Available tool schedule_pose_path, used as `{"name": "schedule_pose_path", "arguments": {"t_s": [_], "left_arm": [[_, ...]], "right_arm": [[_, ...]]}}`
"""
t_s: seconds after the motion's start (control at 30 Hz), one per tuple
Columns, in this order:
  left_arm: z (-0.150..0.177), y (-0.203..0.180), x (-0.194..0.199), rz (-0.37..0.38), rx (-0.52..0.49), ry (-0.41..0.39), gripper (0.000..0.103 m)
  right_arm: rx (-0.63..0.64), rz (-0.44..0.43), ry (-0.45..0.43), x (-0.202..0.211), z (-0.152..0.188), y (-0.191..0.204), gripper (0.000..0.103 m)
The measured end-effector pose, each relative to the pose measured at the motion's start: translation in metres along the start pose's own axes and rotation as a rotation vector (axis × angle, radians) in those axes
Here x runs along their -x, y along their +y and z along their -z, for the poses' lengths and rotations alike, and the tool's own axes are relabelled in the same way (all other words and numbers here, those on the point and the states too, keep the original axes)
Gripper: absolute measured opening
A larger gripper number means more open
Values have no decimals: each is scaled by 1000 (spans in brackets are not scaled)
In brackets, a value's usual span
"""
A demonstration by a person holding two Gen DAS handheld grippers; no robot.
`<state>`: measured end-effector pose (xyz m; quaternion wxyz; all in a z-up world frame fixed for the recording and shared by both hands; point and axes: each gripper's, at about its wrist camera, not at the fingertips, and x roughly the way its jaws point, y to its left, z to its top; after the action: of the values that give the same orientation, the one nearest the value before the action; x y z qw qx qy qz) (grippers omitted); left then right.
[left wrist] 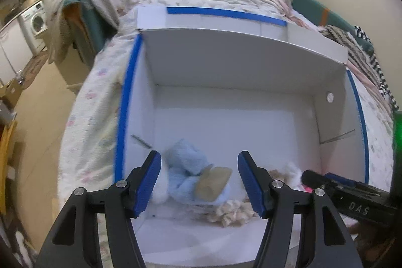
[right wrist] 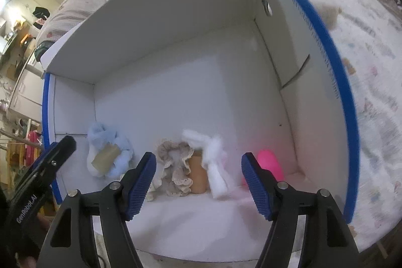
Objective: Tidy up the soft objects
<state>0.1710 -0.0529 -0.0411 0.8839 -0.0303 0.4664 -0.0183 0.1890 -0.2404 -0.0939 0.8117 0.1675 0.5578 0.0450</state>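
The left gripper has its jaws apart, and between them lies the light blue plush on the floor of the white box. The right gripper, jaws likewise apart, frames the lace scrunchie and white fluffy piece, with the pink object just outside its right jaw (the neighbouring tool bodies read "GenRobot.AI" and "DAS").

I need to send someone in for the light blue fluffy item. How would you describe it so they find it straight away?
Look in the white box with blue-taped edges sitting on the bed. Several soft items line its near wall; the light blue fluffy item is the leftmost, nearest the left wall. It is the only blue one, wrapped around a tan cardboard tube, while its neighbours are a cream frilly piece and white fluff.
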Motion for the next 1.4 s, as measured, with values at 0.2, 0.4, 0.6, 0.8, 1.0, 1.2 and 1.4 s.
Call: {"name": "schedule_pose_path", "arguments": {"t_s": [0.2,0.4,0.6,0.8,1.0,1.2,1.4], "left_arm": [[-2,18,13,1,43,9,60],[-2,30,48,15,87,-90,90],[5,40,90,5,94,-184,98],[28,50,124,3,110,-221,99],[55,58,142,-14,84,-203,99],[87,57,135,-33,67,-181,99],[89,46,123,-102,47,-204,99]], "right_arm": [[-61,-18,-60,15,3,-3,86],[-100,-42,-208,55,9,-1,103],[-3,-23,-358,104,20,15,103],[69,-22,-422,136,46,26,103],[114,-18,-461,152,80,29,103],[143,9,-474,144,101,26,103],[146,44,-440,123,108,22,103]]}}
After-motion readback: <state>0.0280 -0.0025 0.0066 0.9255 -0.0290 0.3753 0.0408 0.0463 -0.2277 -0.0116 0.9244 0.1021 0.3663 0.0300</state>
